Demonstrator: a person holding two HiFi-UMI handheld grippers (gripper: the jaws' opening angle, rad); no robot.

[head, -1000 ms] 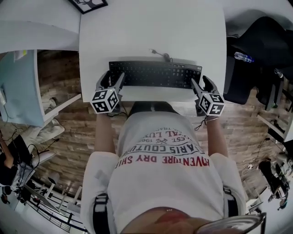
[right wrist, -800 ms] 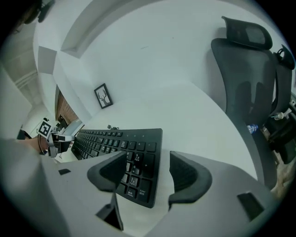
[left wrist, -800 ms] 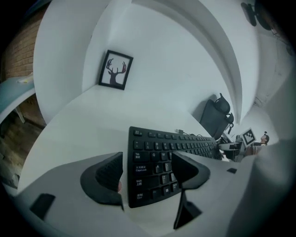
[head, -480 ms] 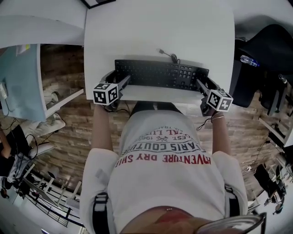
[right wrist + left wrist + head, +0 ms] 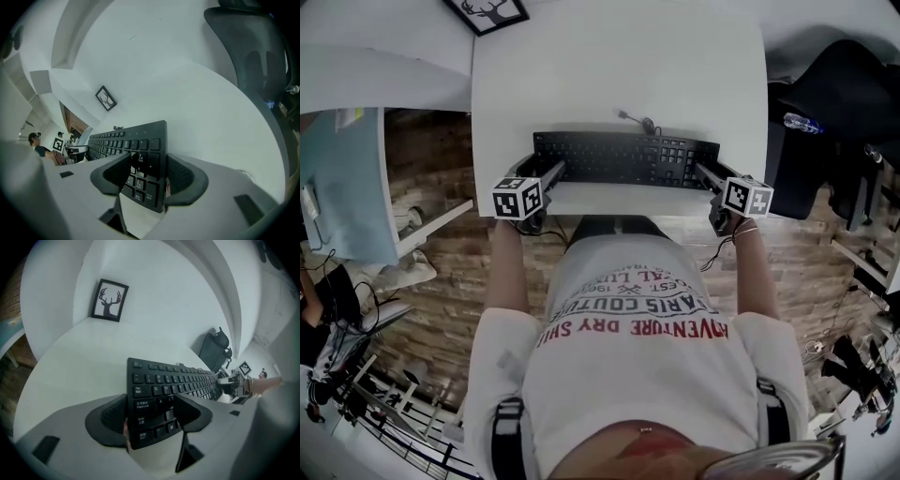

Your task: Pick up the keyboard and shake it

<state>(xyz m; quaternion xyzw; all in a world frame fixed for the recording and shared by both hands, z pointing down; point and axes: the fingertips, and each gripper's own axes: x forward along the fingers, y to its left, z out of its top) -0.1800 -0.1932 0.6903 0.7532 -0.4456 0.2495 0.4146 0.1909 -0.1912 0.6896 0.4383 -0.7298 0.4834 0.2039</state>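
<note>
**Two open grippers at the two ends of the keyboard**

We see the black keyboard lying flat on the white table. It is in the middle of the head view, close to the table's near edge. A thin cord curls away from its far side. A small deer picture sits at the upper left of that view, at the far corner of the table.

We hold the left gripper at the left end of the keyboard. Its jaws stand wide apart and have just been opening. In the left gripper view, the end with the Shift and Ctrl keys sits between them. One jaw is over the keys and the other is on the outer side of that end. The pads do not squeeze it.

We hold the right gripper at the right end. Its jaws are apart too, and they have just been closing a little. In the right gripper view, the number keys sit between them. One jaw is over the keys and the other is just past the edge. It is not clamped on the keyboard.
</note>
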